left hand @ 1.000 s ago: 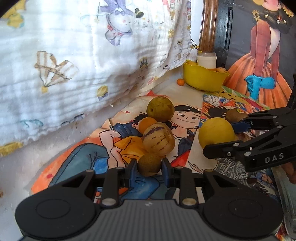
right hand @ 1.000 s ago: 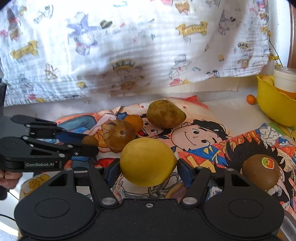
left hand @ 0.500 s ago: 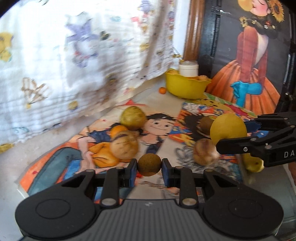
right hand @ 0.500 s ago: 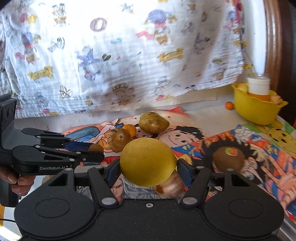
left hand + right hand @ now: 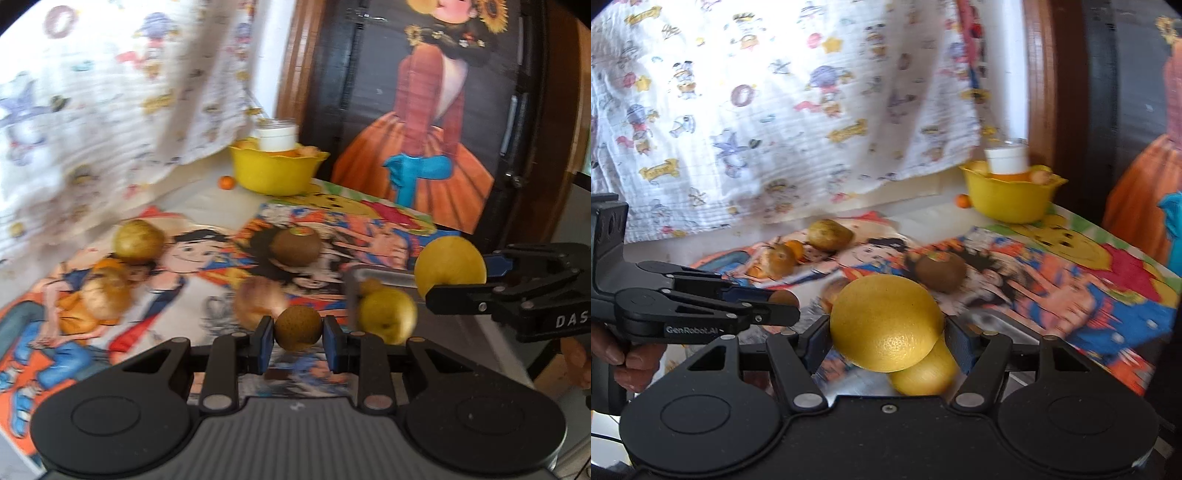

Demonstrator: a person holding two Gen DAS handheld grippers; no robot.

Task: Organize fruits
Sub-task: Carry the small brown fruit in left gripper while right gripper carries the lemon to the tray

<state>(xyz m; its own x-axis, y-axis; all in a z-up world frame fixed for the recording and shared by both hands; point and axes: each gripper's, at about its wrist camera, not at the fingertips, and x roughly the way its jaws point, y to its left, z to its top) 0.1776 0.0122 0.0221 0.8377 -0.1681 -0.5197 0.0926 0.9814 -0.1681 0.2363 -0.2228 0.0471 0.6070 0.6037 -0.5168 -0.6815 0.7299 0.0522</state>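
A: What has the left gripper [image 5: 298,339] got?

B: A small brown round fruit [image 5: 297,327], pinched between its two blue pads at the narrowest setting. The fruit sits right at the fingertips, clear of the cloth.

A: And the right gripper [image 5: 886,341]?

B: Its jaws stand partly apart, clamped on a large yellow citrus [image 5: 884,322] that fills the whole gap between the fingers. In the left wrist view that same gripper comes in from the right, its fruit just beyond and to the right of the left fingertips.

A: What lies under the fingers?

B: Just below the right fingertips, a yellow pear-like fruit [image 5: 925,373] rests inside a metal tray [image 5: 384,277]. In the left view that fruit sits just right of the left fingers.

A: Further out?

B: Ahead of both pairs of fingers, a kiwi [image 5: 296,246] lies on the cartoon-print cloth [image 5: 1071,291]. To the left of the left fingers are a greenish-yellow fruit [image 5: 138,239] and a blurred striped one [image 5: 105,293] touching a small orange. Just past the left fingertips is another blurred fruit; I cannot tell its kind.

A: The far end?

B: A yellow bowl [image 5: 275,170] holding a white jar, with a tiny orange fruit [image 5: 226,182] beside it, well beyond the fingers.
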